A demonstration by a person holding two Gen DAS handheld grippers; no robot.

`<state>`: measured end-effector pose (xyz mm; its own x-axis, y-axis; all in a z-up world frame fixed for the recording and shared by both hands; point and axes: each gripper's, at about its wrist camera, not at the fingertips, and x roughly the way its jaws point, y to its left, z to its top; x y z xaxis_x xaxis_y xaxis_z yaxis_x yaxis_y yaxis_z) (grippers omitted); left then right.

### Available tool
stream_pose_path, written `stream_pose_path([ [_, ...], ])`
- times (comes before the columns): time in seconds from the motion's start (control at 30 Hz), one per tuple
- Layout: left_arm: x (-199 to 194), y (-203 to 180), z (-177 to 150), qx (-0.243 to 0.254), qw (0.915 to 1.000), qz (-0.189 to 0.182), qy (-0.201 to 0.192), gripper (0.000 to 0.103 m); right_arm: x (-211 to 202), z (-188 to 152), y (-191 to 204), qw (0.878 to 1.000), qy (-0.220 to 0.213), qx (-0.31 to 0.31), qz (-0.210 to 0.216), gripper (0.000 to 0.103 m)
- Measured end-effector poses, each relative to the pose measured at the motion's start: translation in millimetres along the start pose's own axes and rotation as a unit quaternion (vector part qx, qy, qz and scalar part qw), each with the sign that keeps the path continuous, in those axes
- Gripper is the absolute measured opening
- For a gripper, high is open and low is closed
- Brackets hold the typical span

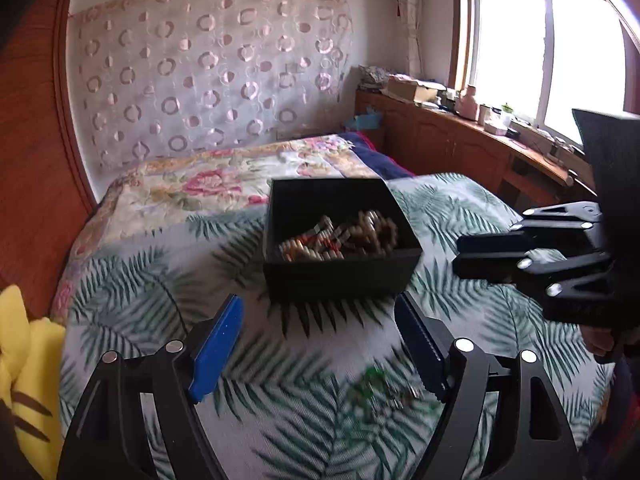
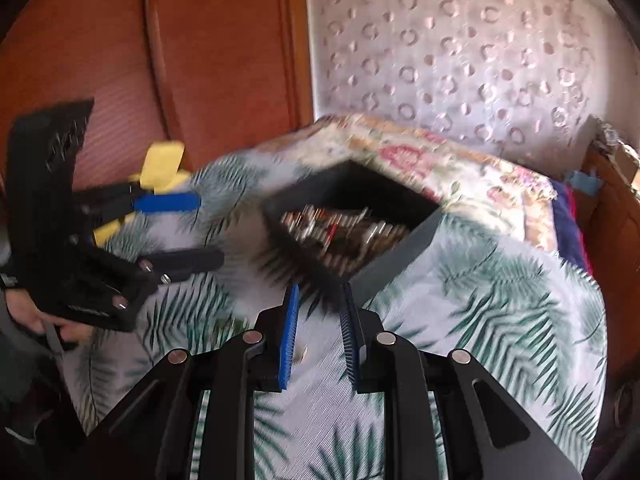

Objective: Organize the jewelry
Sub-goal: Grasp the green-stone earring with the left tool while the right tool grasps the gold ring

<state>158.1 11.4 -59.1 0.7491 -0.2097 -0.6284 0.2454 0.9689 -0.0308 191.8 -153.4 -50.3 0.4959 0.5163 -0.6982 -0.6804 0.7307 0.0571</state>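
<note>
Black and open-topped, the box (image 1: pixel 340 240) sits on the leaf-print bedspread (image 1: pixel 160 280) straight ahead of the left gripper (image 1: pixel 320 344), just beyond its fingertips. Inside the box lies a tangle of beaded jewelry (image 1: pixel 340 236), tan and silvery with a few red beads; single pieces cannot be told apart.

The left gripper's 2 blue-padded fingers (image 1: pixel 218 344) stand wide apart with nothing between them. Just ahead of its right finger, on the bedspread, lies a small green and metallic piece of jewelry (image 1: pixel 380 390), too blurred to identify.

In the right wrist view, the right gripper (image 2: pixel 320 336) has its 2 fingers (image 2: pixel 289 340) set a narrow gap apart, with only bedspread visible between them; it grips nothing. The box (image 2: pixel 400 248) lies just beyond its tips, turned corner-on. From the left wrist view the same gripper (image 1: pixel 460 256) comes in from the right, its tips just beside the box's right wall without clearly touching it.

Left of the left gripper, a yellow plush toy (image 1: pixel 20 360) rests at the bed's edge. A floral blanket (image 1: pixel 208 176) lies beyond the box, before a curtain with pink rings (image 1: pixel 200 60).
</note>
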Motion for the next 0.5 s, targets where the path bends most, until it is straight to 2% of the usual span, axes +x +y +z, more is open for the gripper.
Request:
stream_pose_path([
  [0.17,-4.6,-0.8,-22.0,-0.008,0.9998,-0.010,0.015,0.075,24.0,-18.8,7.3,0.999,0.045,-0.013,0.012,0.023],
  [0.27,-5.3,-1.4,-32.2,-0.011,0.9996,-0.009,0.023,0.076,30.9,-19.1,7.1,0.998,0.058,-0.010,0.020,0.022],
  [0.5,-7.6,0.2,-46.1,-0.011,0.9991,-0.009,0.039,0.076,46.5,-18.3,6.6,0.996,0.088,-0.019,0.010,0.022],
])
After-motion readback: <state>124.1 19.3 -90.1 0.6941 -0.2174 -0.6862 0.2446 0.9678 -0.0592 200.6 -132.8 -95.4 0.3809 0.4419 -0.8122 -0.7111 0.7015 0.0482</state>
